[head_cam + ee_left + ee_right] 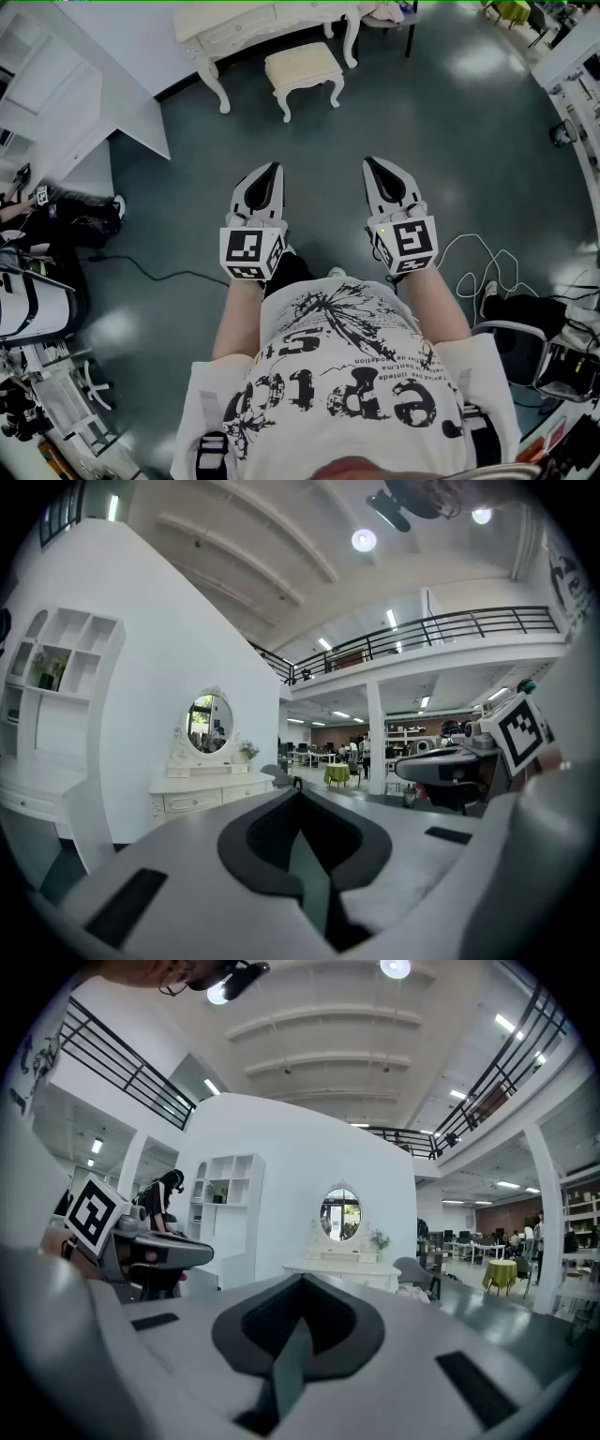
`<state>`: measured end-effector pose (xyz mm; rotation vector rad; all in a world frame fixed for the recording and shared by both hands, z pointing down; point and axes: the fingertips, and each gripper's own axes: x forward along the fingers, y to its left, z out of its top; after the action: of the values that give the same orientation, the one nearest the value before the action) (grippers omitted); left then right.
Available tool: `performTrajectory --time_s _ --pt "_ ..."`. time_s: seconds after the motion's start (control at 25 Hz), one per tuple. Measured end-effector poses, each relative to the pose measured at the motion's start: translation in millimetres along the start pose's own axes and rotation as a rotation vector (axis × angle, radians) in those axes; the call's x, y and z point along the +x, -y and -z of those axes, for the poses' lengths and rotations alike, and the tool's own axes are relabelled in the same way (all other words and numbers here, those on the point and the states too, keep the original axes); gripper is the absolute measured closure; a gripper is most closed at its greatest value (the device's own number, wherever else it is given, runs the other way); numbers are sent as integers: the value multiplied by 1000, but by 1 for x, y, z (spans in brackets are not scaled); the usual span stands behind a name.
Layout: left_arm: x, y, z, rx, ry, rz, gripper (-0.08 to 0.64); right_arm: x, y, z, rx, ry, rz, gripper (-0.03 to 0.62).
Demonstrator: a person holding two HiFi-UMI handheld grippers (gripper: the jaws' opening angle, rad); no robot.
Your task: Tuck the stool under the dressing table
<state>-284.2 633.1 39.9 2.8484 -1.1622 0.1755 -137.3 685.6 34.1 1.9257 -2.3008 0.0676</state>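
Observation:
The cream padded stool [302, 67] stands on the dark floor just in front of the white dressing table [244, 23], out from under it. My left gripper [272, 172] and right gripper [371, 166] are held side by side well short of the stool, both pointing at it. Each is shut with nothing between its jaws. The left gripper view shows its shut gripper [298, 791] with the dressing table [208, 794] and its oval mirror [208, 724] beyond. From the right gripper view, the shut gripper [302, 1281] lines up with the table [342, 1269]. Both gripper views hide the stool.
A white partition with shelves [84, 103] juts in at the left. A black cable [150, 272] runs over the floor at the left, and white cables [478, 253] lie at the right. A chair and bags [544, 356] sit at the lower right.

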Motion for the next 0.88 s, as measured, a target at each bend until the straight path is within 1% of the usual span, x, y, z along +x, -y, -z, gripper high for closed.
performTrajectory --time_s 0.4,0.56,0.72,0.88 --pt "18 16 6 -26 -22 18 543 -2 23 13 21 -29 21 575" --pt "27 21 12 -20 -39 22 543 0 33 19 30 -28 27 575" --pt "39 10 27 -48 -72 16 543 16 39 29 46 -44 27 575" --pt "60 -9 40 -49 -99 15 543 41 52 42 59 -71 49 575"
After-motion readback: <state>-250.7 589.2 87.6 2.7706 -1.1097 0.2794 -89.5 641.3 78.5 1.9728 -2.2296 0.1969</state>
